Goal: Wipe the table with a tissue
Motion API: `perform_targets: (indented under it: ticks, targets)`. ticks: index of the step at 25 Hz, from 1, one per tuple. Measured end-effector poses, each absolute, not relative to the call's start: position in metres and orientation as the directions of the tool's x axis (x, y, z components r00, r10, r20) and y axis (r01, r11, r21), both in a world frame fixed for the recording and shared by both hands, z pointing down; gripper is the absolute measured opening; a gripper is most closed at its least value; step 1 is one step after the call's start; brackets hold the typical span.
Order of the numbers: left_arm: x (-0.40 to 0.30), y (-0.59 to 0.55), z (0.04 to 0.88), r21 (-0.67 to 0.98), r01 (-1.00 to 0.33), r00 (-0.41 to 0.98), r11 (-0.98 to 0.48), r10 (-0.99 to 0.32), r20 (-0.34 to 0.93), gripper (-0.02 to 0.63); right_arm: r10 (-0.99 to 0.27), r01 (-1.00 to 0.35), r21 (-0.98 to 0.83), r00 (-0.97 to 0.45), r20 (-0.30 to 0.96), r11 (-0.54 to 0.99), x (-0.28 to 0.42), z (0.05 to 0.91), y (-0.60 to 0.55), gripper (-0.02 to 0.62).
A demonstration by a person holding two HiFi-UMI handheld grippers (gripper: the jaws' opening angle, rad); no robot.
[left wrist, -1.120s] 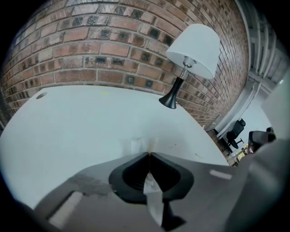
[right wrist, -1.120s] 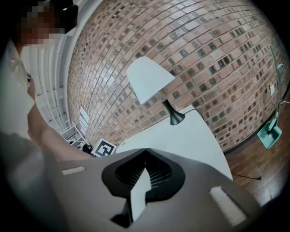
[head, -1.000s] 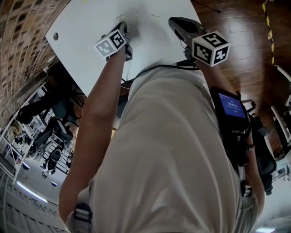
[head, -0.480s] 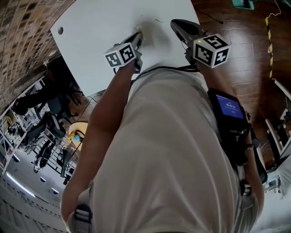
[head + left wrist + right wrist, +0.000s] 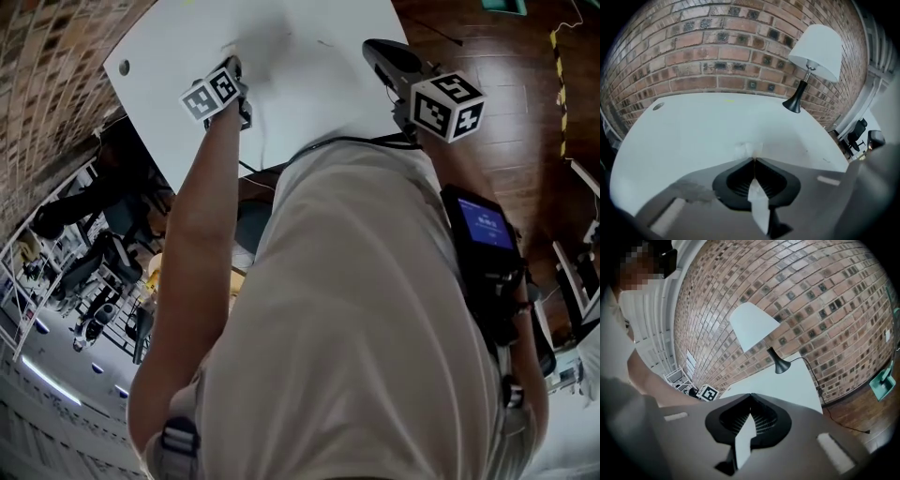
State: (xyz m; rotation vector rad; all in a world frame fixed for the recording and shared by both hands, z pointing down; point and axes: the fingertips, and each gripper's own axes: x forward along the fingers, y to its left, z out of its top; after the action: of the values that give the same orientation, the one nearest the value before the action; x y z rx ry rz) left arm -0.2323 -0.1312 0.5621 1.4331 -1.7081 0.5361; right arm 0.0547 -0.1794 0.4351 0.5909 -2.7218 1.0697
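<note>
Small white crumpled tissue (image 5: 749, 150) (partly hidden) lying against white table (image 5: 693, 136).

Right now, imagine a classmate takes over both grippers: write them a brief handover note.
Left gripper: shut on the tissue, which touches the white table.
Right gripper: shut, empty, held above the table's right side.
A lamp stands at the far right corner.
Done: tissue gripped and on the surface; how much is wiped cannot be told.
Left: wipe the rest, including the small dark marks near the right edge; work round the lamp.
</note>
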Motion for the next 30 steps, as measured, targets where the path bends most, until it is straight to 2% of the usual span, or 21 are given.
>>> perform_targets:
  ticks: [8, 11, 14, 17, 24, 30]
  targets:
    - [-0.203, -0.16, 0.567, 0.01, -0.992, -0.061, 0.124, -0.557, 0.828, 0.021, -0.351, -0.459, -0.626, -0.888, 0.298, 0.63, 0.073, 0.446, -0.184, 0.008]
    - [-0.176, -0.167, 0.569, -0.01, -0.999, -0.029, 0.039, -0.542, 0.84, 0.021, -0.357, -0.461, -0.628, -0.886, 0.294, 0.627, 0.074, 0.448, -0.184, 0.008]
    - [-0.15, -0.159, 0.572, 0.04, -0.999, 0.044, -0.02, -0.521, 0.852, 0.021, -0.363, -0.46, -0.628, -0.886, 0.287, 0.627, 0.076, 0.446, -0.185, 0.008]
    - [-0.14, -0.146, 0.569, 0.101, -0.995, 0.097, -0.023, -0.535, 0.839, 0.021, -0.365, -0.457, -0.628, -0.888, 0.279, 0.631, 0.074, 0.444, -0.187, 0.008]
    - [-0.166, -0.159, 0.565, 0.202, -0.977, 0.12, 0.068, -0.604, 0.788, 0.023, -0.371, -0.465, -0.625, -0.884, 0.285, 0.627, 0.079, 0.448, -0.187, 0.008]
    - [-0.17, -0.17, 0.572, 0.168, -0.984, 0.108, 0.05, -0.579, 0.808, 0.021, -0.397, -0.49, -0.632, -0.868, 0.297, 0.6, 0.086, 0.452, -0.188, 0.008]
